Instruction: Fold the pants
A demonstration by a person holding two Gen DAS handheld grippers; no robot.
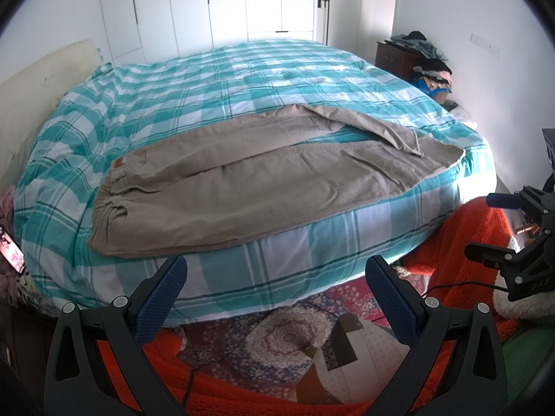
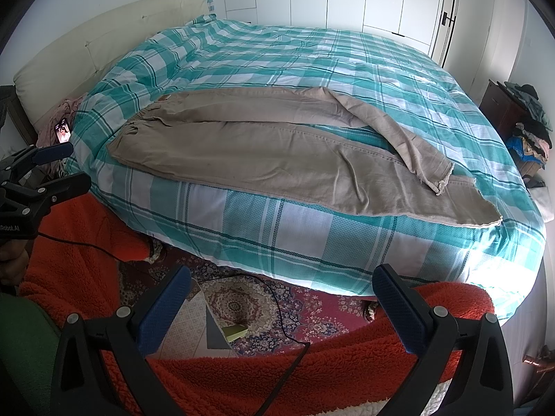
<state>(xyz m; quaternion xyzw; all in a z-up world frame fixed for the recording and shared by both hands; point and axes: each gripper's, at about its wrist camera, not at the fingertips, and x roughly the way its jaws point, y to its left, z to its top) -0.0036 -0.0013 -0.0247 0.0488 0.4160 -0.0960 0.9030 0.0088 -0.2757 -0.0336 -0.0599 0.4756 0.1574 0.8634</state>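
Beige pants (image 1: 249, 180) lie flat along the near edge of a bed with a teal and white checked cover (image 1: 215, 79). Their elastic waistband (image 1: 107, 208) is at the left and the leg ends at the right. The far leg bends forward, so its cuff (image 2: 440, 182) crosses over the near leg (image 2: 312, 180). My left gripper (image 1: 275, 268) hangs open below the bed's front edge, holding nothing. My right gripper (image 2: 282, 277) is open too, off the bed's side, also with nothing in it. Each gripper shows at the edge of the other's view.
An orange fleece blanket (image 2: 312, 364) and a patterned rug (image 1: 288, 339) cover the floor in front of the bed. A phone (image 1: 14, 253) lies at the left by the headboard (image 2: 104, 45). A dark cabinet piled with clothes (image 1: 426, 59) stands at the right. White wardrobe doors (image 1: 225, 0) line the back wall.
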